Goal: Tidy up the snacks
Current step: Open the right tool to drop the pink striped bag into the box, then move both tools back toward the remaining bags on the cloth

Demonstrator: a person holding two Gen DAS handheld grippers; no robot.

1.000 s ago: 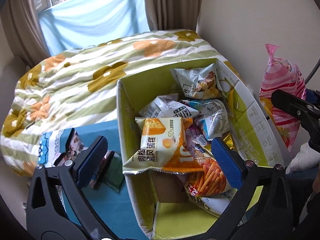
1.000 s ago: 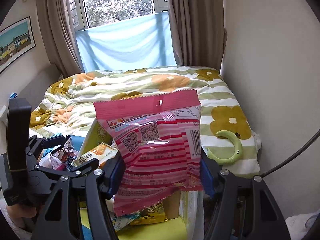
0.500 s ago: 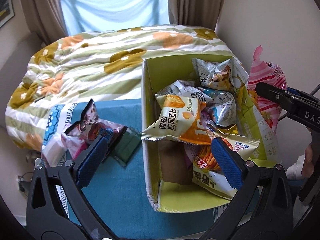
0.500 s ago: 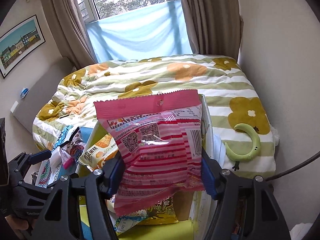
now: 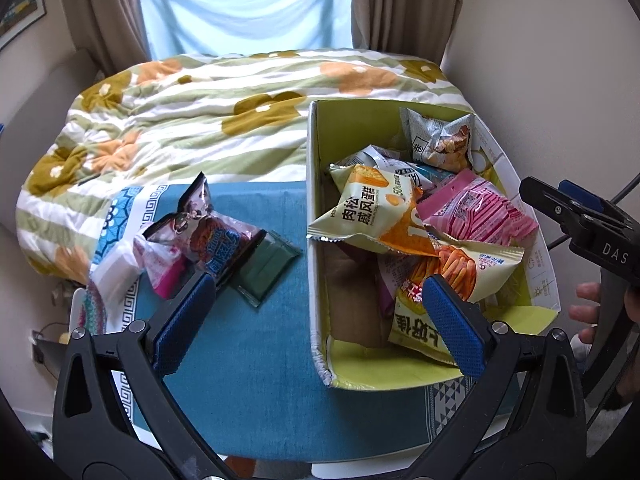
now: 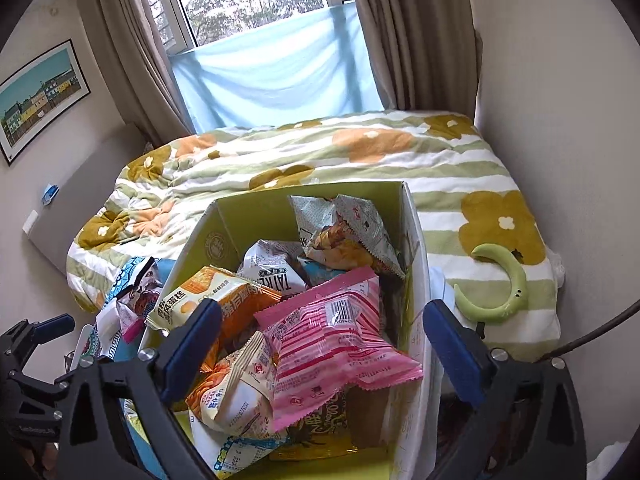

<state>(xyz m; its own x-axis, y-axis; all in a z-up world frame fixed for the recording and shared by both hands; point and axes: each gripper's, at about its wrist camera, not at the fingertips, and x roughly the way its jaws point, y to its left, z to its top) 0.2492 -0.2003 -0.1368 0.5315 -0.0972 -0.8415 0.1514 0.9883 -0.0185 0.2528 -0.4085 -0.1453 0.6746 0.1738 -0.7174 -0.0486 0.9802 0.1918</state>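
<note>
A green cardboard box (image 5: pixel 314 200) (image 6: pixel 224 220) holds several snack packets. A pink striped packet (image 6: pixel 332 344) (image 5: pixel 480 212) lies on top of the pile in it. My right gripper (image 6: pixel 320 354) is open and empty just above that packet; it also shows at the right edge of the left wrist view (image 5: pixel 576 216). My left gripper (image 5: pixel 320 320) is open and empty above the blue cloth (image 5: pixel 248 352) by the box's left wall. A dark purple snack packet (image 5: pixel 200 236) and a flat dark green packet (image 5: pixel 266 266) lie on the cloth, left of the box.
A bed with a flowered quilt (image 5: pixel 200 120) lies behind the box. A green crescent-shaped object (image 6: pixel 500 284) rests on the quilt to the right. Walls stand close on the right, with a curtained window (image 6: pixel 276 64) behind the bed.
My right gripper has opened and let go of the pink striped packet, which now lies in the box. My left gripper has drawn back and left, bringing the loose packets into view.
</note>
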